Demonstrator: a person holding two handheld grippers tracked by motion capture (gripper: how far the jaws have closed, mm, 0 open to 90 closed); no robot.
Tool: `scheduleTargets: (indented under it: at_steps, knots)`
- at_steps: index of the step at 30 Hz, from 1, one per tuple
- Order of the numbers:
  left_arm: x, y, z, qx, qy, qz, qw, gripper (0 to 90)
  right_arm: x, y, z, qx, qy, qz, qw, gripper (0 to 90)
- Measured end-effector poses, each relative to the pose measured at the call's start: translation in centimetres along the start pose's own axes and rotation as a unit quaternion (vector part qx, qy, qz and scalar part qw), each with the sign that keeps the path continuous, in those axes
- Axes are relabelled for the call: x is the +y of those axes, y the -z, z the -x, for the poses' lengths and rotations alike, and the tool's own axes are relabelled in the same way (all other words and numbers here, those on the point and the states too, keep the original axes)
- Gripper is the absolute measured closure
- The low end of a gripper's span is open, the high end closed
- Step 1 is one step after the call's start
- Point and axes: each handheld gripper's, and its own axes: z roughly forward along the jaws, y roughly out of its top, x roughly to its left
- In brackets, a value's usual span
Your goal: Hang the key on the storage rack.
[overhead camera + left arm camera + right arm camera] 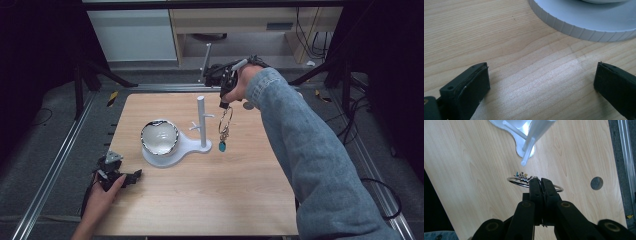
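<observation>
High view: a light wooden bench (210, 200) carries a white stand (172, 150) with an upright post (201, 120) bearing short side pegs. A shiny silver bowl (159, 136) sits on the stand's round base. The right tongs (224, 104), held by a hand in a denim sleeve (305, 150), hang raised over the far side of the bench, just right of the post. A metal ring (225, 120) with small charms and a teal pendant (222, 146) dangles from them, clear of the bench and near the post without touching it. The left tongs (131, 178) rest low at the near left corner, held in a bare hand (102, 197), apart from the stand.

Left gripper view: the left tongs (541, 82) are spread wide, with bare wood grain between the jaws. The ribbed edge of the white base (579, 27) lies just ahead, not touched.

Right gripper view: the right tongs (541, 183) are pressed together, pinching the ring (517, 181) at its top edge. The charms (522, 176) cluster on the ring to the left of the jaws. The post and one peg (527, 151) stand directly beyond. A dark round hole (596, 183) marks the bench to the right.
</observation>
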Motion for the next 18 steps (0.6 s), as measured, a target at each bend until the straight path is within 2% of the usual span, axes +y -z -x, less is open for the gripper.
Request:
scheduleTargets:
  at_steps: [18]
  knots:
    - [0.0, 0.0, 0.0, 0.001, -0.001, -0.001, 1.0000, 0.0, 1.3, 1.6, -0.3, -0.007, 0.012, 0.011, 0.9998, 88.4]
